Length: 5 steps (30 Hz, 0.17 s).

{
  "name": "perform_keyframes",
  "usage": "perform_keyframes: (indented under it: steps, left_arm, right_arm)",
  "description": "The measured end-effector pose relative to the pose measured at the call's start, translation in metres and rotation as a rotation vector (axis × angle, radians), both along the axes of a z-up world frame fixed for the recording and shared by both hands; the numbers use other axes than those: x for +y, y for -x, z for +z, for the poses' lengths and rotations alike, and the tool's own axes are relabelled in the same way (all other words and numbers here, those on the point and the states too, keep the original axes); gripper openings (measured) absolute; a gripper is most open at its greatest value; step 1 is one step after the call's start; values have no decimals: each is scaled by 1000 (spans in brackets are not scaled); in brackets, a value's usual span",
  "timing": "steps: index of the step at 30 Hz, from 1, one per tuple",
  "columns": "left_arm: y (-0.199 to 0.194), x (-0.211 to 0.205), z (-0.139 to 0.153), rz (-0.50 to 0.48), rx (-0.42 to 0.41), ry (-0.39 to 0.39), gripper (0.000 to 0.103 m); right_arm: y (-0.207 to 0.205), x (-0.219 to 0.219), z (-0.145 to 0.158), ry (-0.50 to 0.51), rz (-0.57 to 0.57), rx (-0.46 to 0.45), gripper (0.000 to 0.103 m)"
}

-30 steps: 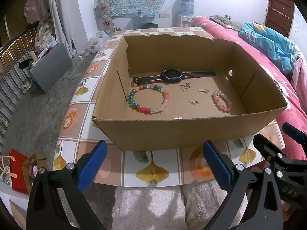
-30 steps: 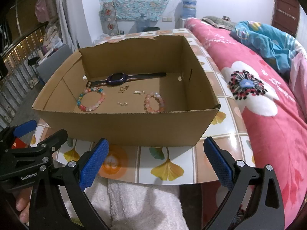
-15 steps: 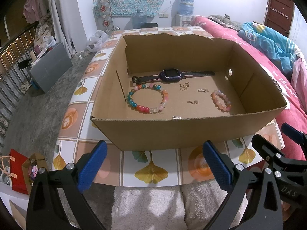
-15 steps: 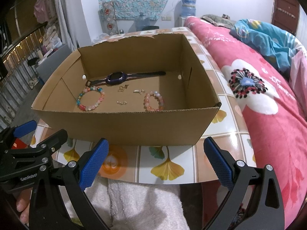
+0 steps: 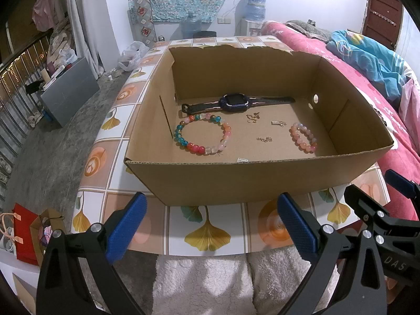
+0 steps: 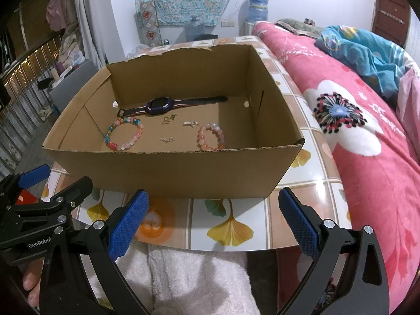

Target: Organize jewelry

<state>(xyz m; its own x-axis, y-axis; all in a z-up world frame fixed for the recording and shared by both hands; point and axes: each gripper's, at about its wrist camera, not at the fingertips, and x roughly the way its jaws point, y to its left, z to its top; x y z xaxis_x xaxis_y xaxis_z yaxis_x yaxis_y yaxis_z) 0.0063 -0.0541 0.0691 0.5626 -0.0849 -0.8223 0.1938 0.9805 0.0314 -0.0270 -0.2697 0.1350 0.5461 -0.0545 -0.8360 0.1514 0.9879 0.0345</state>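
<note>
A shallow cardboard box (image 5: 236,178) is parked on a table (image 5: 207,225) covered in a ginkgo-leaf tile pattern, and all the jewelry is laid out on the box floor: a dark purple watch (image 5: 235,102) stretched along the back wall, a multicolored bead bracelet (image 5: 202,137) toward the left, a smaller pink bead bracelet (image 5: 303,137) toward the right, and a few tiny gold and silver charms (image 5: 265,139) scattered between them. The left gripper (image 5: 210,223) and right gripper (image 6: 214,218) are both held low at the near table edge, jaws spread wide with nothing between the blue pads. The box's near wall is what's standing between the grippers and the pieces; its top is fully open. A pink floral bedspread (image 6: 367,141) is pressed up against the table's right side, so it's tight there. On the left the table drops off to a grey floor (image 5: 52,136), with a red gift bag (image 5: 25,233) down below. White fluffy fabric (image 6: 183,281) is bunched right under the grippers.
</note>
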Motion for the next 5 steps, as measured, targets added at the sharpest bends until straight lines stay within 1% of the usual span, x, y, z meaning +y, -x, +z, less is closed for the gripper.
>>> perform_keyframes:
  steps: [5]
  left_arm:
    - [-1,0,-1,0,1,0,97]
  right_arm:
    - [0,0,0,0,0,1,95]
